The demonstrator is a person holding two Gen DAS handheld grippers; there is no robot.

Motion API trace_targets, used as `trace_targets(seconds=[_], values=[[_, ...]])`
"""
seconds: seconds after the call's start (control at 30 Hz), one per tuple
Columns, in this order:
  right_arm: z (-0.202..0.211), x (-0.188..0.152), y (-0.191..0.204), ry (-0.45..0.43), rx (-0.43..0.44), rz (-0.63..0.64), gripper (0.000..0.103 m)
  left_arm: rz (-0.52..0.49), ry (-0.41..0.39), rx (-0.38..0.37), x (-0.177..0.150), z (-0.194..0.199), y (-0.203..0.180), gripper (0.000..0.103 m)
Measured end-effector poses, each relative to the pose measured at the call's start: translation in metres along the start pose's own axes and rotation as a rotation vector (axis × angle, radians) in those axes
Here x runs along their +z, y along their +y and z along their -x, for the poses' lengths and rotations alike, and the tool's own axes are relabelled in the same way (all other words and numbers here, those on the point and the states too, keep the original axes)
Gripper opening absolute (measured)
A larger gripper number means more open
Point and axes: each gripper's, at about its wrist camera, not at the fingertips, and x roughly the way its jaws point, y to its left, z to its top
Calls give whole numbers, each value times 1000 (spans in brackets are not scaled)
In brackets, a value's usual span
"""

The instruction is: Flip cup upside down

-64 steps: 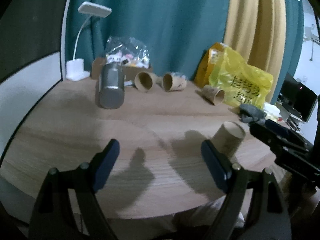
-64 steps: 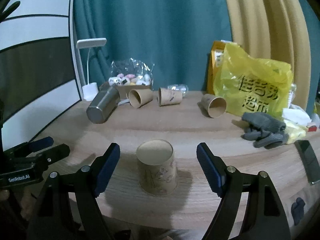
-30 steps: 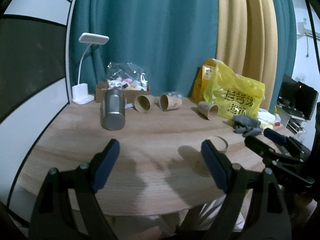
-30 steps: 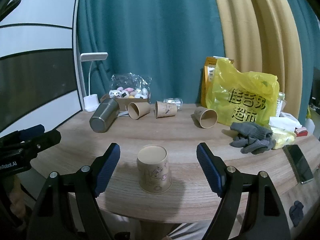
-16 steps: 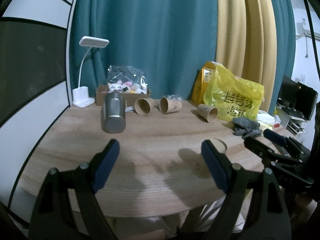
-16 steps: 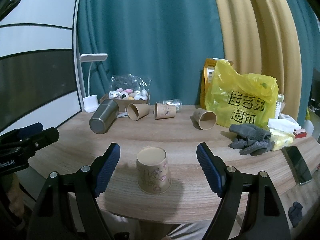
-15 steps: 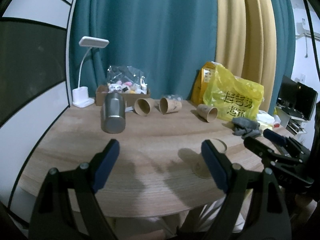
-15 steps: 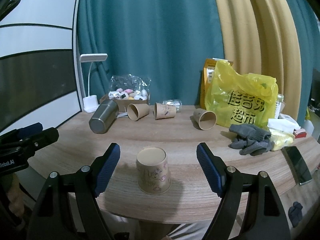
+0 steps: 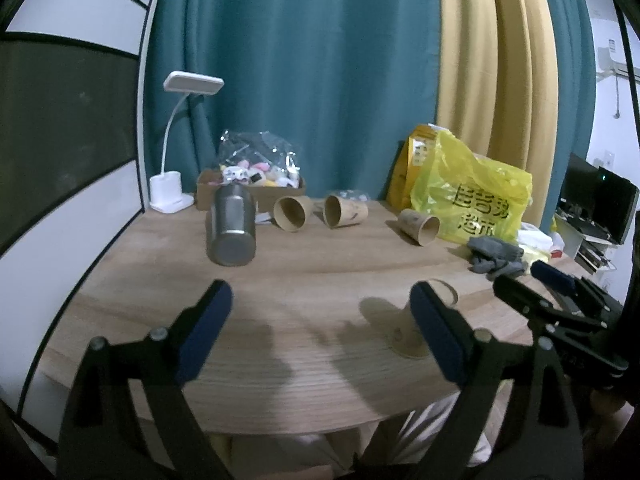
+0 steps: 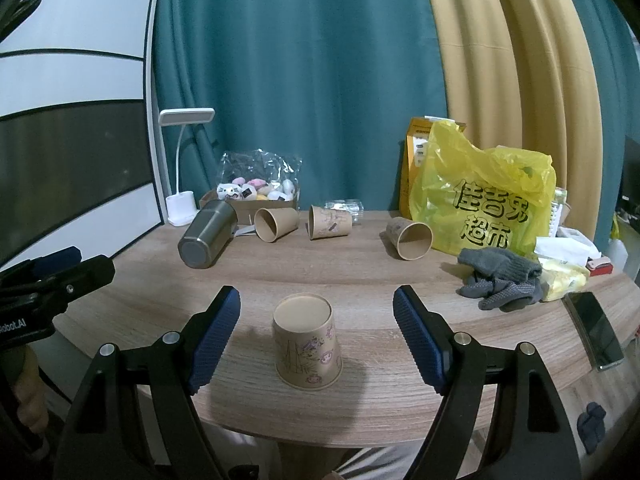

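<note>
Nothing on the tabletop (image 10: pixel 400 280) is changing place since half a second ago, and both tongs are keeping the same pose. Right tongs (image 10: pixel 316 322) are hovering low over the near edge with the jaws spread wide, holding nothing; the paper cup (image 10: pixel 307 346) is standing upside down between the two blue pads, base up, with clear space on either side and no contact. Left tongs (image 9: pixel 320 328) are likewise gaping wide and gripping nothing, floating above bare wood; in that view the cup (image 9: pixel 412 336) is sitting just behind the right-hand pad, partly hidden by it. Farther back, a steel tumbler (image 10: pixel 206 240) is lying on its side near three more paper cups (image 10: pixel 276 223), all tipped over. A yellow plastic bag (image 10: pixel 484 196) is standing at the right rear, with grey gloves (image 10: pixel 500 278) and a phone (image 10: pixel 594 330) lying near the right edge. A white desk lamp (image 10: pixel 180 168) is standing at the left rear beside a box of small toys (image 10: pixel 256 194).
</note>
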Motion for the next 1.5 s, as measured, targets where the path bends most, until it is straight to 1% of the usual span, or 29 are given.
trace_targets(seconds=[1.5], values=[[2,1,1,5,0,-5,82,18,-2,7,0,1,4,92]])
